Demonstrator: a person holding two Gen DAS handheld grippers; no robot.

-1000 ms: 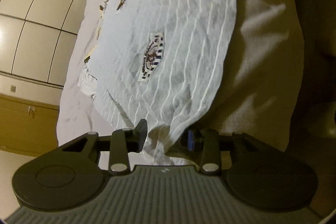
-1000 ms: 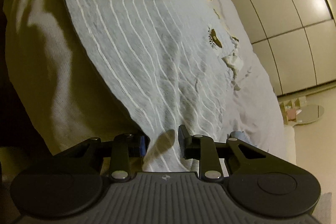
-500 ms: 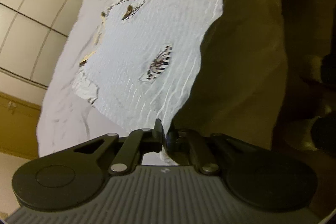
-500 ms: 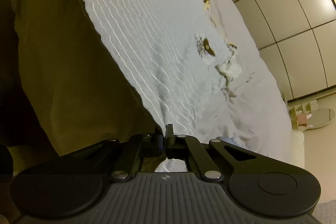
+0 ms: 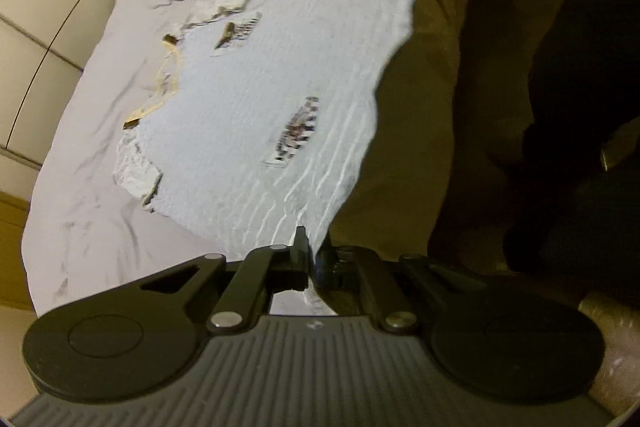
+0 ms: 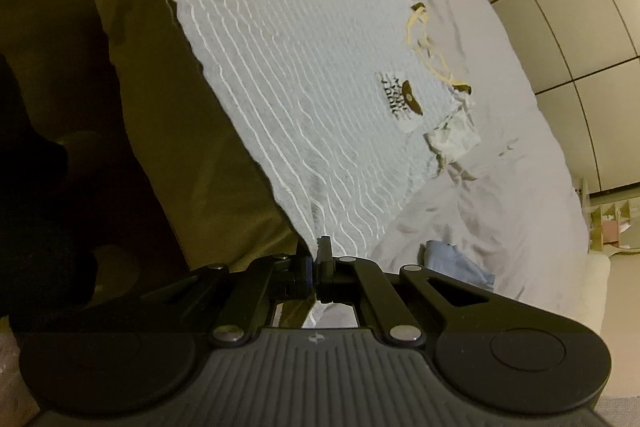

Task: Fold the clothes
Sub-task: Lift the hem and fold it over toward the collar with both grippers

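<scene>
while the pale blue striped shirt (image 5: 256, 131) lies spread across the bed sheet (image 5: 120, 131), its near hem is lifted off the mattress at both corners and pinched in my grippers. my left gripper (image 5: 311, 259) has its fingers drawn nearly together on one corner of the hem, cloth showing in the narrow gap. my right gripper (image 6: 315, 263) is likewise clamped thin on the other corner, the fabric rising taut from between the pads. two printed patches (image 6: 402, 99) sit on the shirt, and a cream and brown collar edge (image 6: 428, 43) lies at its far side, against the sheet. a folded blue cloth (image 6: 456, 263) rests on the sheet just beside my right gripper. beyond the bed, white cabinet doors (image 6: 580, 27) line the wall.
</scene>
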